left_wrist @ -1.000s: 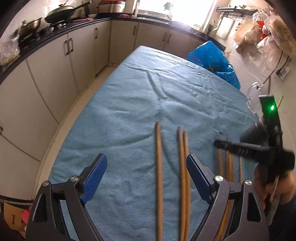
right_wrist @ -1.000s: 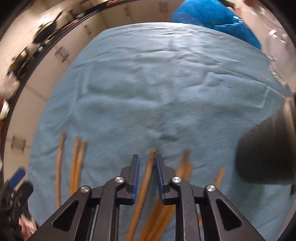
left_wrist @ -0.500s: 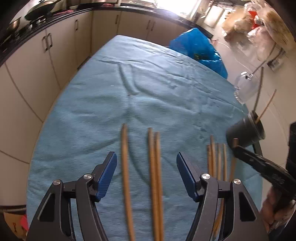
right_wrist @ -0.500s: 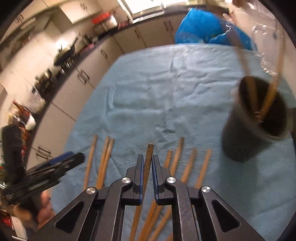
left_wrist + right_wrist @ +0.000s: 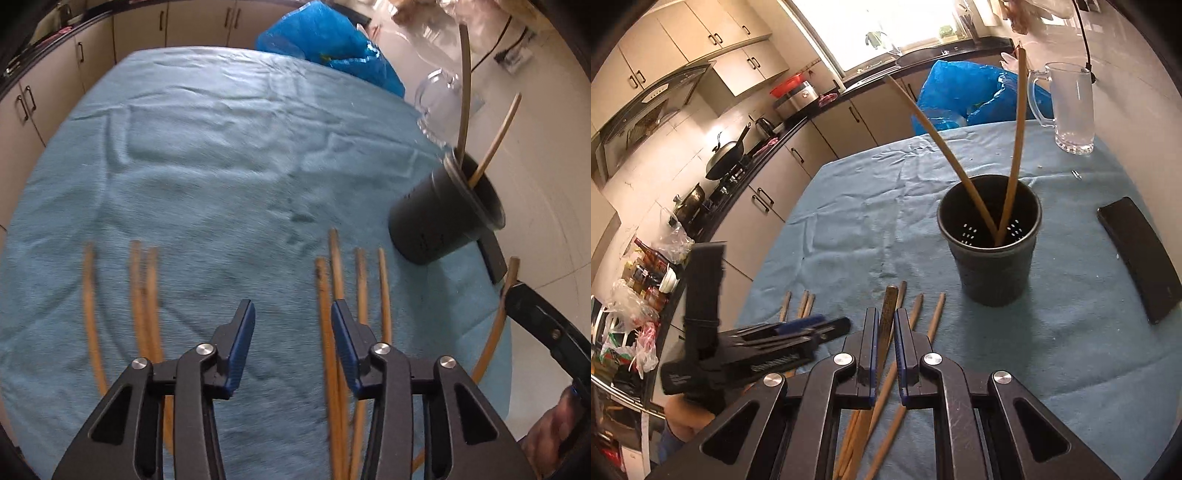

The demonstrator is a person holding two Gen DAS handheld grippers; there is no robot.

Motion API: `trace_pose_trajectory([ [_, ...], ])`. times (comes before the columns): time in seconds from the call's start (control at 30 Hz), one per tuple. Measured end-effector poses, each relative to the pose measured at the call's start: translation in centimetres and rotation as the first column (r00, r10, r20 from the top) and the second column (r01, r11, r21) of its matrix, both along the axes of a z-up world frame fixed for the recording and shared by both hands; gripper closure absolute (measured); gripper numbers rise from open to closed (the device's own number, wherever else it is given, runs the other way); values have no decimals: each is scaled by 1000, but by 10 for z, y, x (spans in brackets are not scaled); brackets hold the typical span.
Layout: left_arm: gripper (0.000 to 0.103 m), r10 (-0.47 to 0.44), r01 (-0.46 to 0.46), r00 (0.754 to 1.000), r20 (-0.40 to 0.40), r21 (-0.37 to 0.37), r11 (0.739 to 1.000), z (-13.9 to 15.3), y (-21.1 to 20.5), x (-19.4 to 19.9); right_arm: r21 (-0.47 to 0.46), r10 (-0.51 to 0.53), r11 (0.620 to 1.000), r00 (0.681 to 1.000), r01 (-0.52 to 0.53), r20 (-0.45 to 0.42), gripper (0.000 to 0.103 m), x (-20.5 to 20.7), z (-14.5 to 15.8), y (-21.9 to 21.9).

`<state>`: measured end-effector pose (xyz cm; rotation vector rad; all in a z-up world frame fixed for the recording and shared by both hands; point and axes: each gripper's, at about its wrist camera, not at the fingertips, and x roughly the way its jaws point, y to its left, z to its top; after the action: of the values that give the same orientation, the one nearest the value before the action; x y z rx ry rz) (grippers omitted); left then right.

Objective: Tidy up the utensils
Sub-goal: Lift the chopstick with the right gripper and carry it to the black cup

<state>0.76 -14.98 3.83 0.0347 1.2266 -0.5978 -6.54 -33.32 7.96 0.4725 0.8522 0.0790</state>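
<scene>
Several wooden chopsticks lie on the blue cloth, with three more at the left. A black holder cup stands on the cloth with two chopsticks leaning in it; it also shows in the left wrist view. My right gripper is shut on one chopstick, held above the cloth short of the cup. My left gripper is open and empty, low over the cloth beside the right group of chopsticks.
A glass mug and a blue plastic bag stand at the far side of the table. A black phone lies right of the cup. Kitchen cabinets and a stove with a wok run along the left.
My right gripper has lifted the chopstick off the cloth and tilted up toward the cup. My left gripper has moved right, from the left three chopsticks toward the right group.
</scene>
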Motion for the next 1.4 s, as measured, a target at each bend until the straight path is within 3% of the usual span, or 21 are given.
trace_pose_trajectory([
  [0.13,63,-26,26,1000,3,33,999,-7,-15,-2,10,0,1000,1000,0,2,94,-4,-4,-4],
  [0.23,70,-35,35,999,-6,63,997,-15,-22,-3,18,2,1000,1000,-2,0,94,-4,-8,-7],
  [0.43,71,-35,32,999,25,104,994,-20,-33,-1,24,5,1000,1000,-5,-2,94,-2,-11,-8],
  [0.53,85,-16,9,998,56,127,992,-21,-37,3,20,5,1000,1000,-5,0,94,-2,-11,-8],
  [0.57,95,-13,6,998,59,124,992,-22,-37,4,20,4,1000,1000,-4,1,94,-2,-12,-8],
  [0.7,96,-5,0,998,58,73,997,-20,-26,3,9,5,1000,1000,-5,14,94,-6,-8,-4],
  [0.83,96,19,-15,991,129,-31,999,13,-3,-10,-1,12,1000,999,-12,45,94,-13,2,0],
  [1.0,96,82,-43,957,278,-143,989,68,30,-39,-43,31,999,987,-24,157,95,-37,27,15],
  [1.13,96,140,-75,906,400,-174,982,98,54,-66,-92,40,996,969,-18,244,95,-60,44,28],
  [1.23,96,163,-89,878,450,-180,980,108,64,-79,-112,35,994,958,-3,286,95,-73,53,31],
  [1.4,96,183,-98,860,477,-198,975,122,73,-89,-117,25,993,949,12,315,95,-83,62,29],
])
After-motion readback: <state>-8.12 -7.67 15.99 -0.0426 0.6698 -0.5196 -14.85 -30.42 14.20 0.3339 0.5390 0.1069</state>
